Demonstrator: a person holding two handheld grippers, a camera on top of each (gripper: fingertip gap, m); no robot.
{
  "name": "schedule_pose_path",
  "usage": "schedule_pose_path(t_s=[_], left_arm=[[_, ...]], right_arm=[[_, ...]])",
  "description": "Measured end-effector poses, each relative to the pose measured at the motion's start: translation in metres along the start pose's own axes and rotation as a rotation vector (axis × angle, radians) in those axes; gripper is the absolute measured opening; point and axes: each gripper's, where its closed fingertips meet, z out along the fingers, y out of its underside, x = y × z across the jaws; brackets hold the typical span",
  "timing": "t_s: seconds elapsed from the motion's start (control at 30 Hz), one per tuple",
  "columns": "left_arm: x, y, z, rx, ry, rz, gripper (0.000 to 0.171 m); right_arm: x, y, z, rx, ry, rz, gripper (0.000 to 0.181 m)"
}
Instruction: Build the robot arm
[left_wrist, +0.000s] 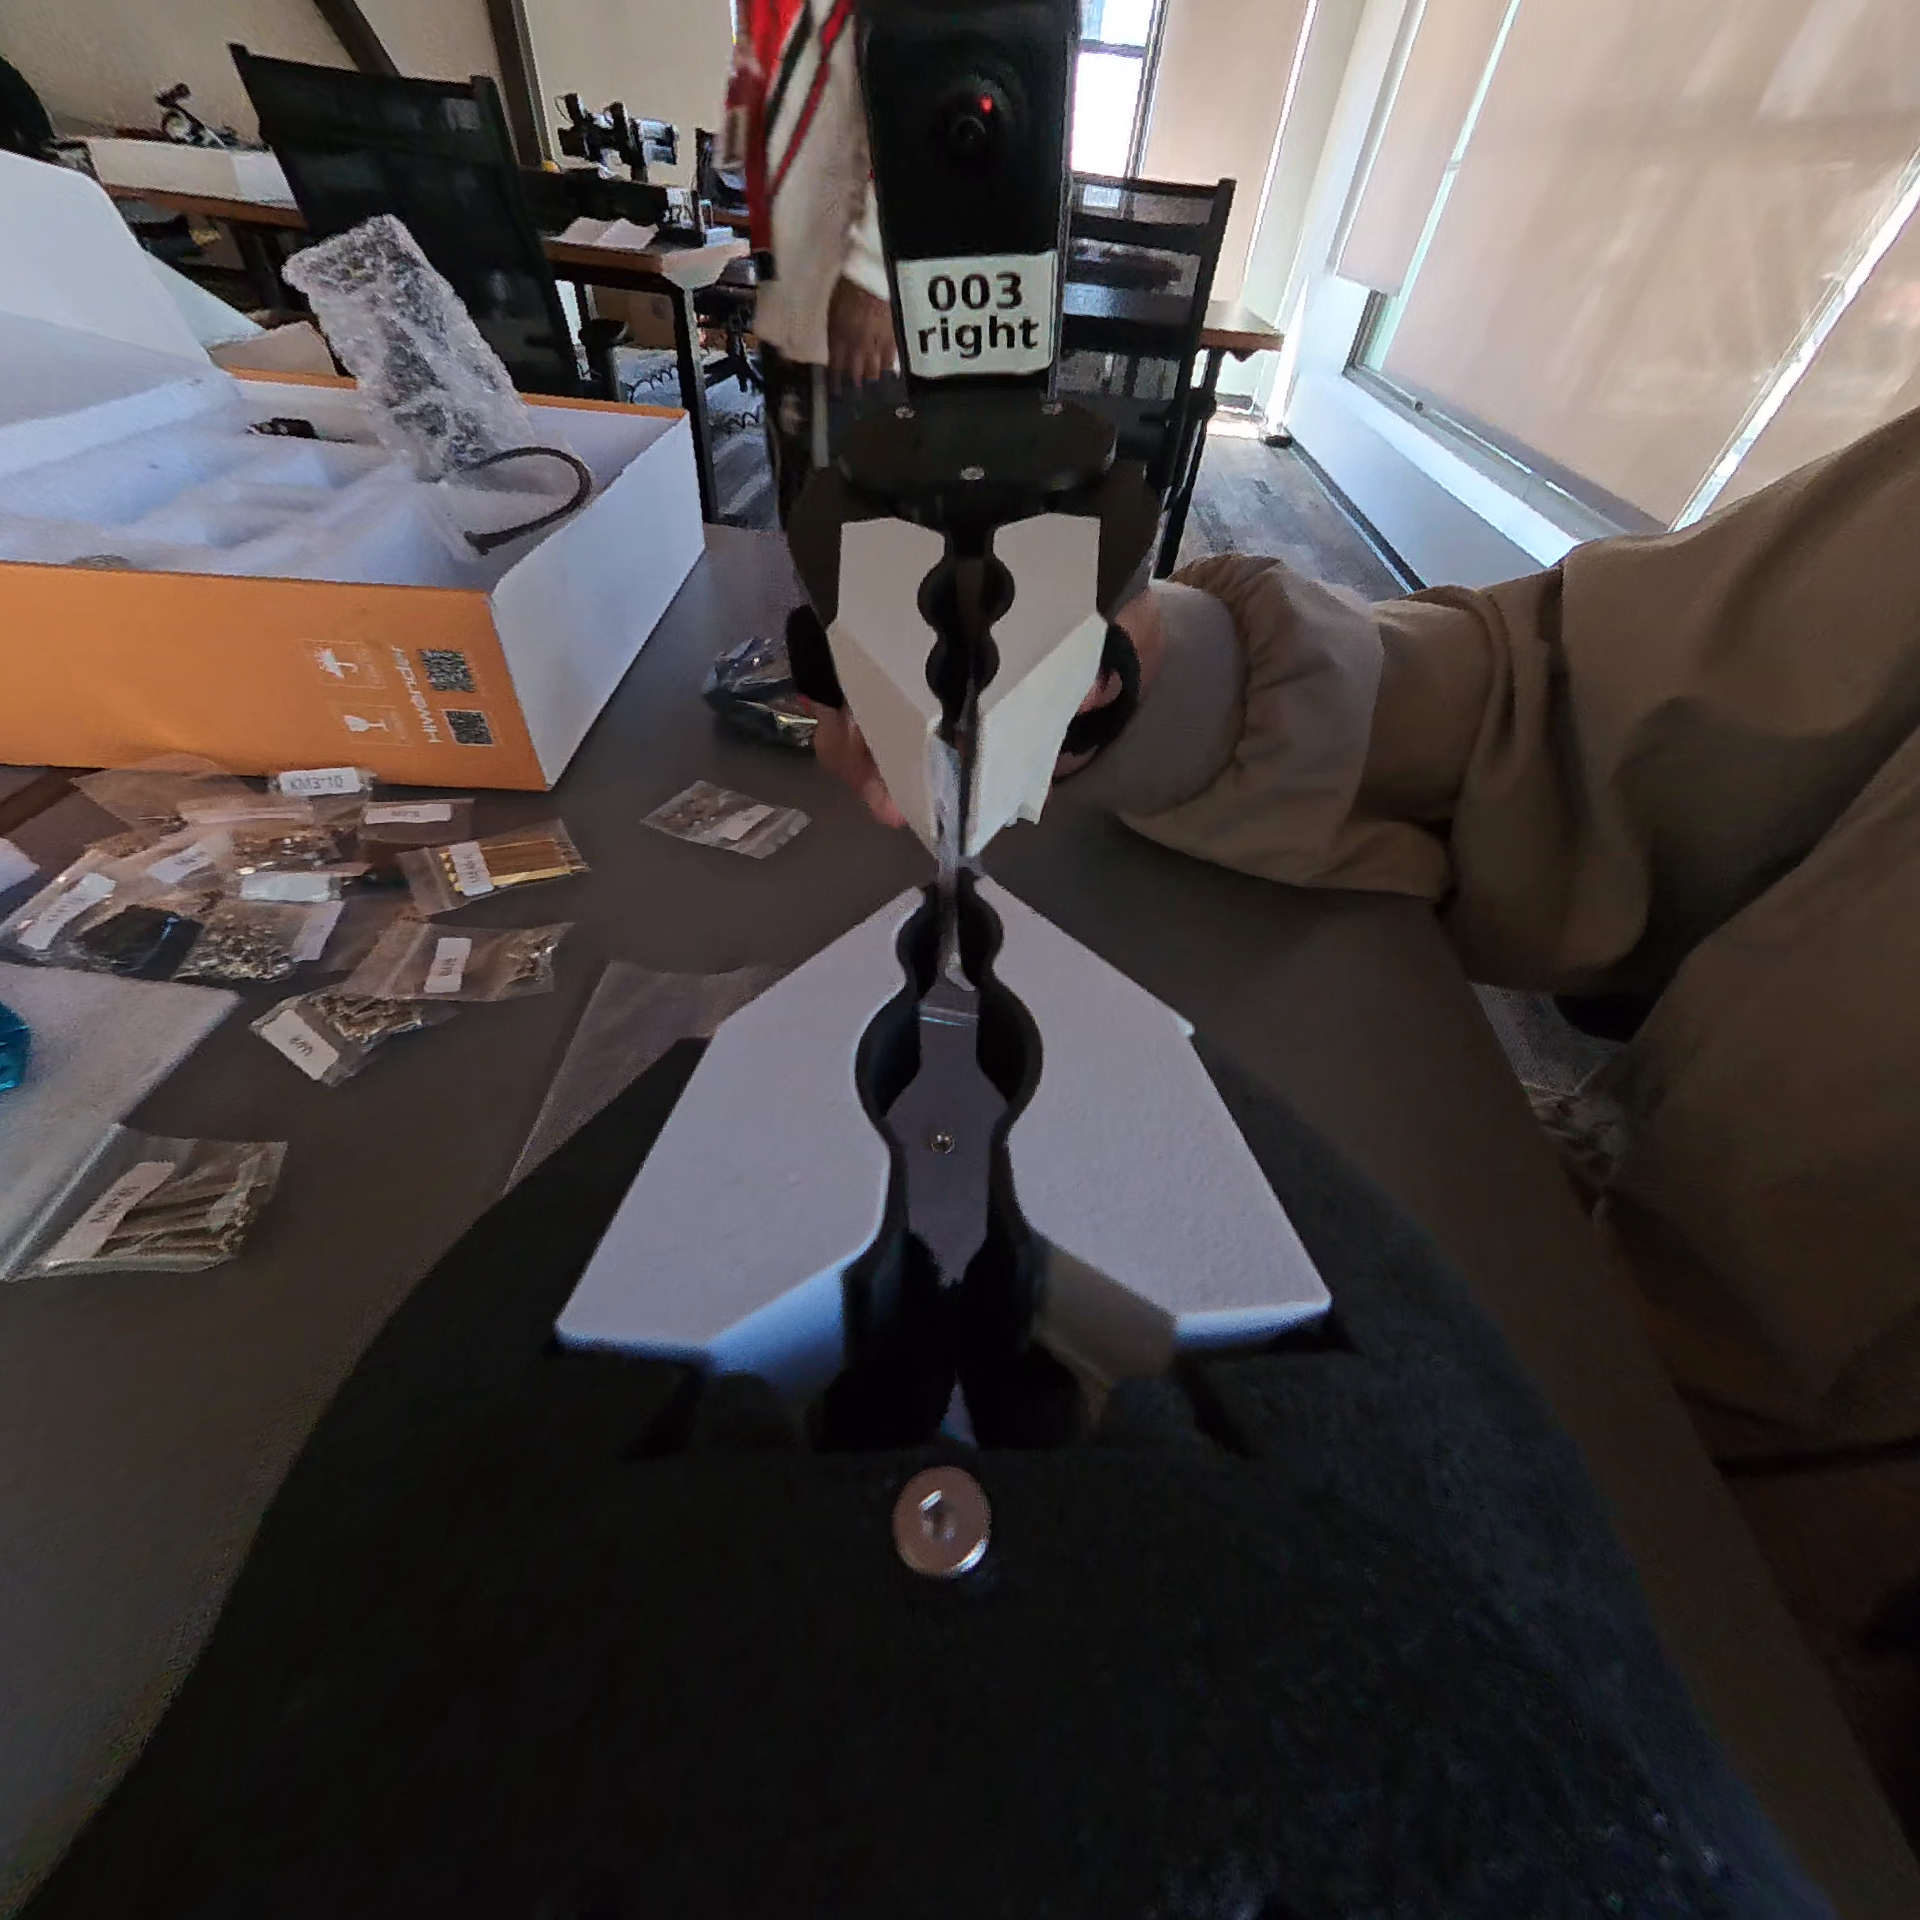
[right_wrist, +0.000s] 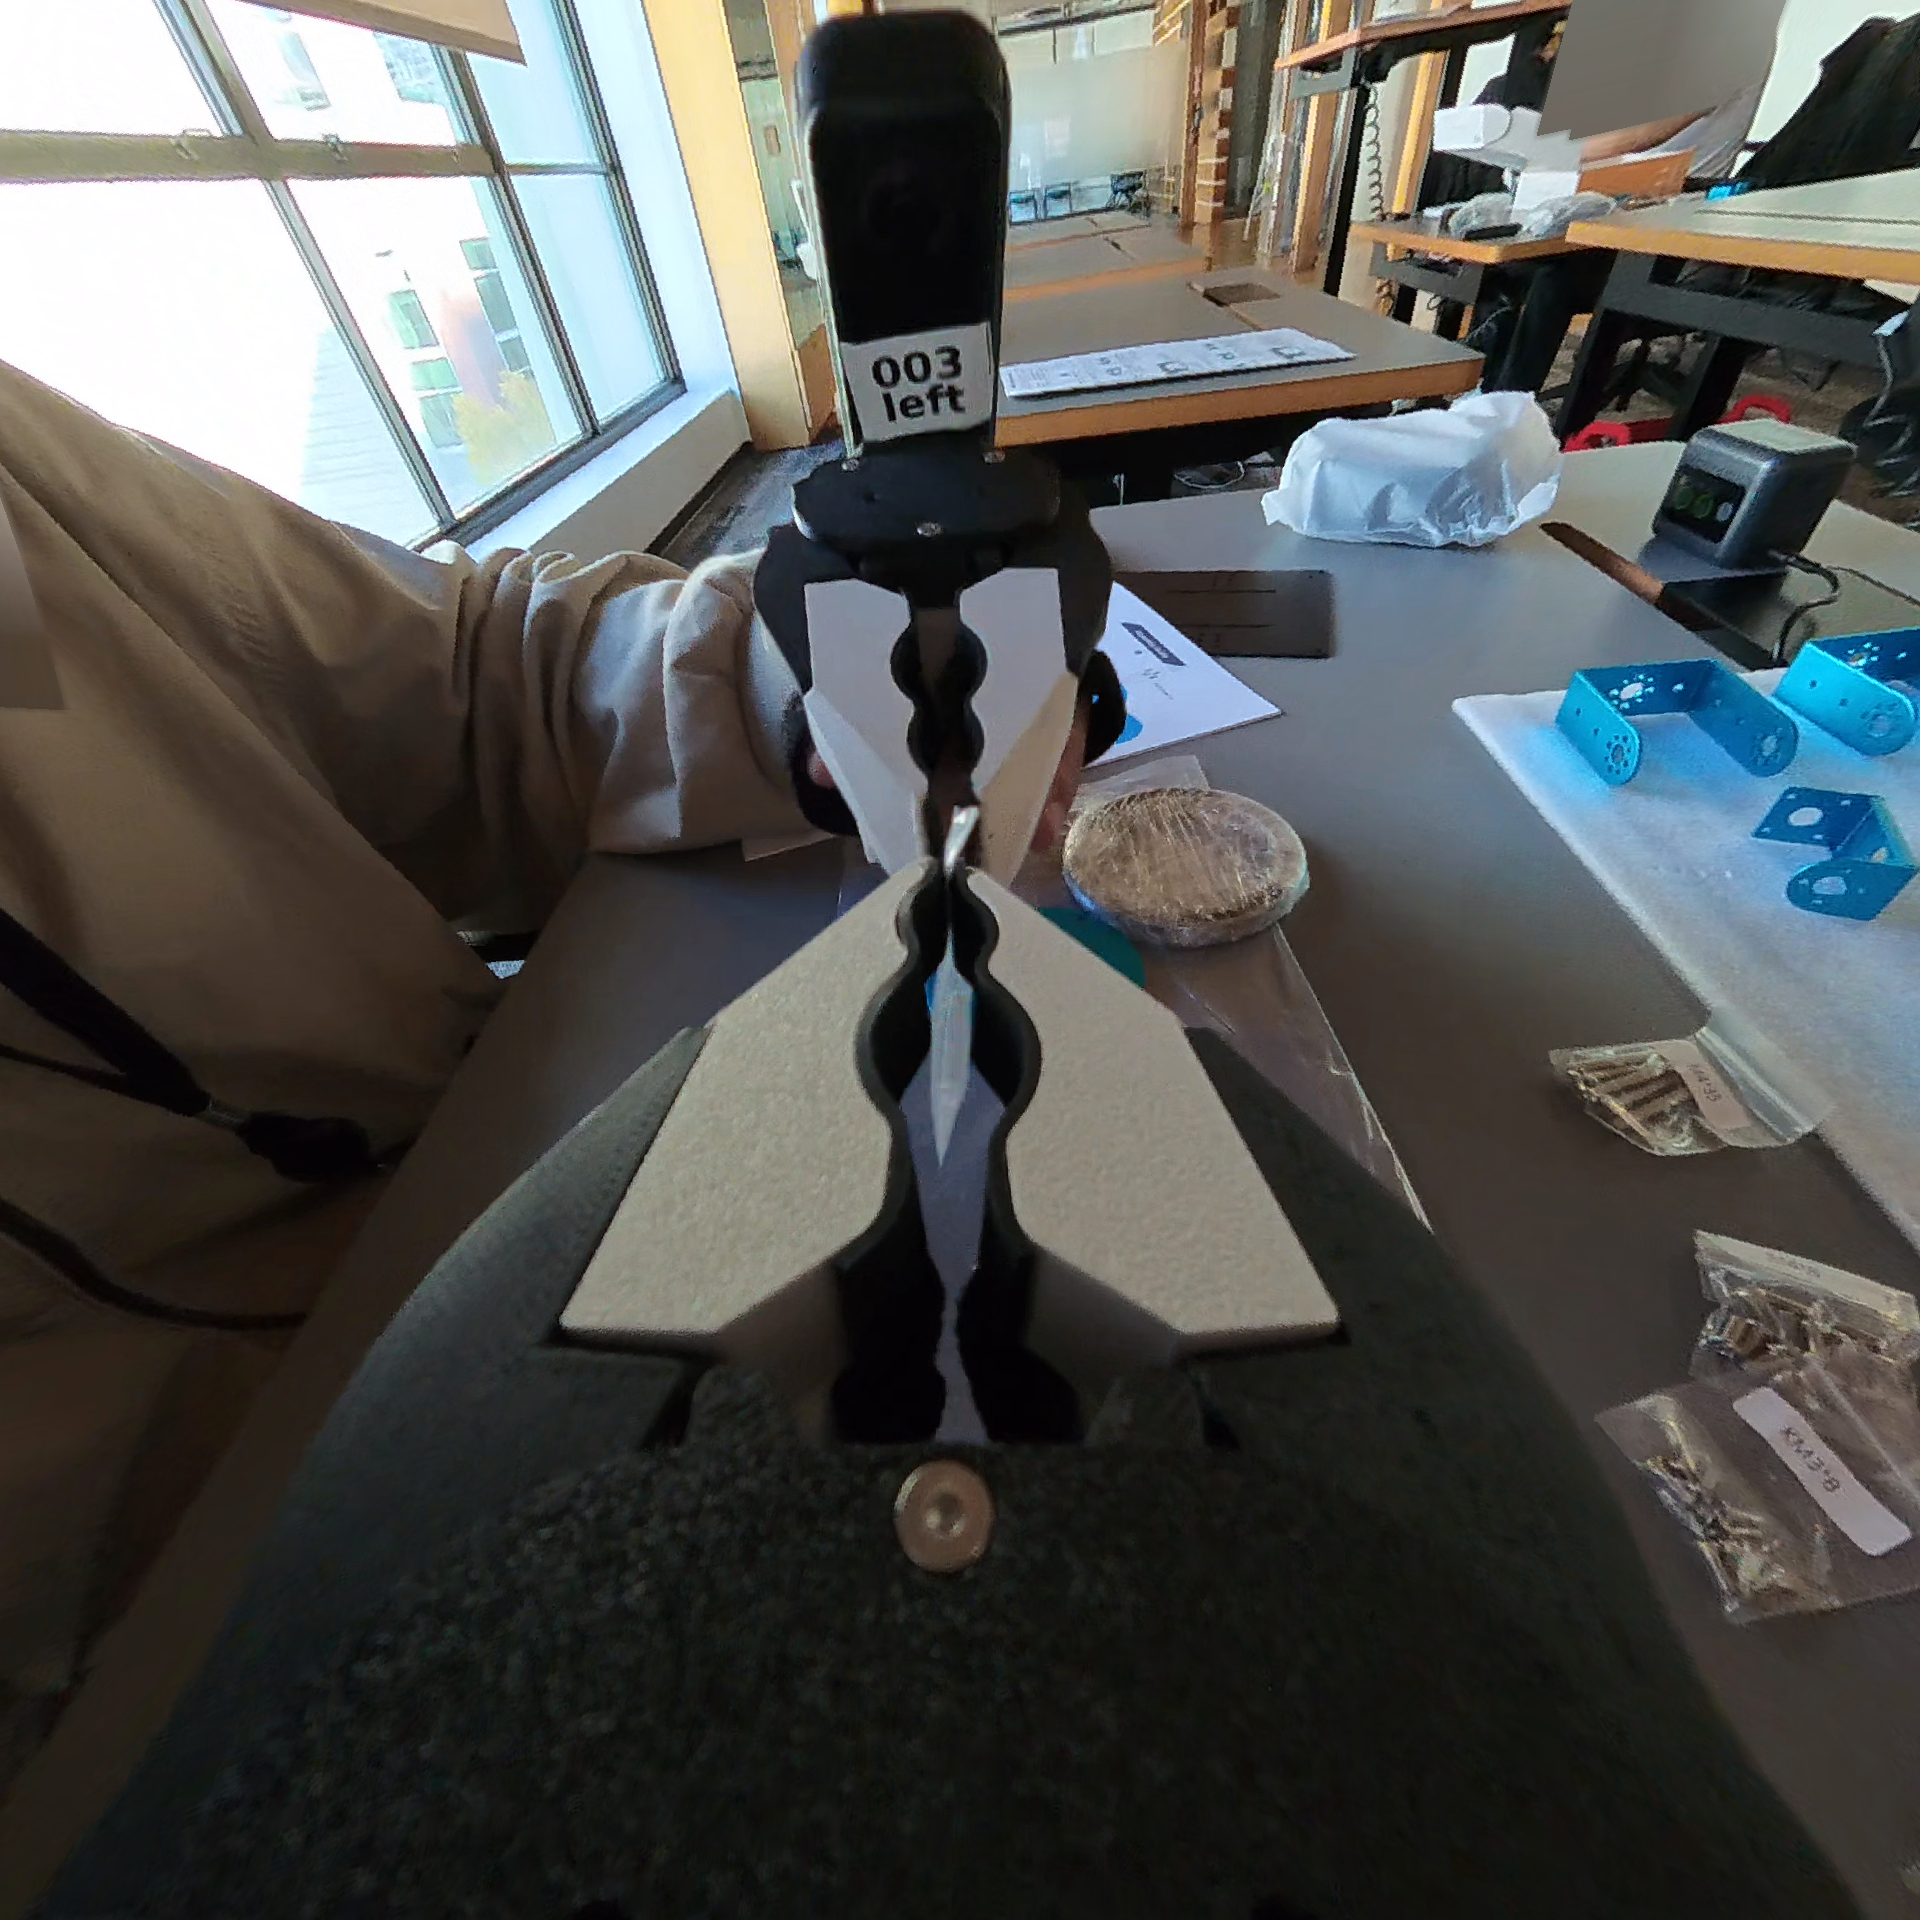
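My two grippers meet tip to tip above a grey table. My left gripper is shut on a thin piece of clear plastic. My right gripper faces it and is shut on the same clear plastic, which runs back between its fingers. In the left wrist view the right gripper sits just beyond my tips. In the right wrist view the left gripper does the same. A clear plastic sheet spreads below the jaws on the far side and also shows in the right wrist view. A person's beige sleeve is behind.
An open orange and white box holds a bubble-wrapped part. Several small bags of screws lie near it, and more lie to the right. Blue metal brackets rest on white foam. A wrapped round disc lies close by. The grippers are tip to tip, or close to it.
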Motion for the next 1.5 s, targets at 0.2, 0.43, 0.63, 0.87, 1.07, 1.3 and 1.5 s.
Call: schedule_pose_path(t_s=[0.2,0.43,0.63,0.87,1.07,1.3,1.5], left_arm=[[-0.002,0.003,0.001,-0.023,-0.034,0.052,0.0],[-0.001,0.004,0.0,-0.051,-0.033,0.049,0.0],[-0.004,-0.015,-0.007,0.083,-0.051,0.015,0.001],[-0.004,-0.027,-0.01,0.178,-0.034,-0.017,0.0],[0.003,-0.034,-0.012,0.153,-0.033,0.04,0.0],[0.001,-0.019,-0.01,0.08,-0.043,0.074,0.0],[0.002,-0.012,-0.006,0.028,-0.043,0.103,0.0]], right_arm=[[0.003,0.001,-0.001,0.014,-0.016,0.078,0.0],[0.002,0.003,0.002,0.013,-0.041,0.14,0.0],[0.005,-0.012,-0.006,0.115,-0.04,0.146,0.0],[0.006,-0.023,-0.009,0.17,-0.032,0.167,0.0],[-0.002,-0.03,-0.01,0.146,-0.044,0.125,0.0],[0.0,-0.018,-0.006,0.075,-0.034,0.168,0.0],[-0.002,-0.012,-0.002,0.047,-0.043,0.227,0.0]])
